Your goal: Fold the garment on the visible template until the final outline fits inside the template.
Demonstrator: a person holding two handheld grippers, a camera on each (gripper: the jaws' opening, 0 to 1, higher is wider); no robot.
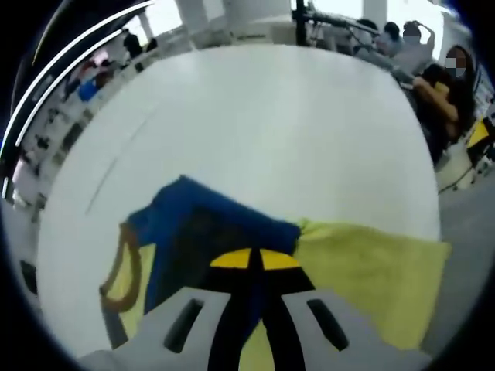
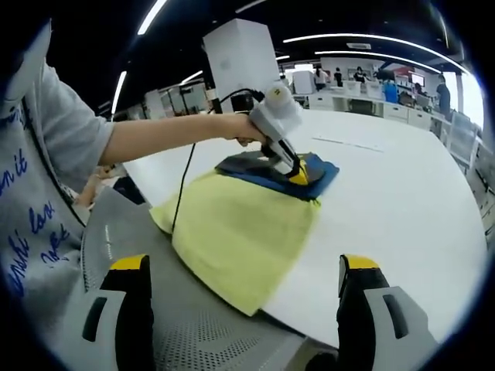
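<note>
In the left gripper view the whole picture is blurred. The left gripper [image 1: 251, 267] covers the middle of the garment [image 1: 371, 267], and the lower edge of the frame cuts the cloth. I cannot tell if its jaws pinch the fabric.

In the right gripper view the person's hand [image 2: 246, 130] hides the handle, and the template cannot be made out.

The garment [image 2: 240, 232] is a yellow-green piece with a dark blue part [image 2: 309, 182] and a brown-trimmed neckline [image 1: 124, 270]. It lies flat on the white counter [image 2: 402, 201], its yellow end draped over the near edge, the blue end further in toward the counter's middle.
</note>
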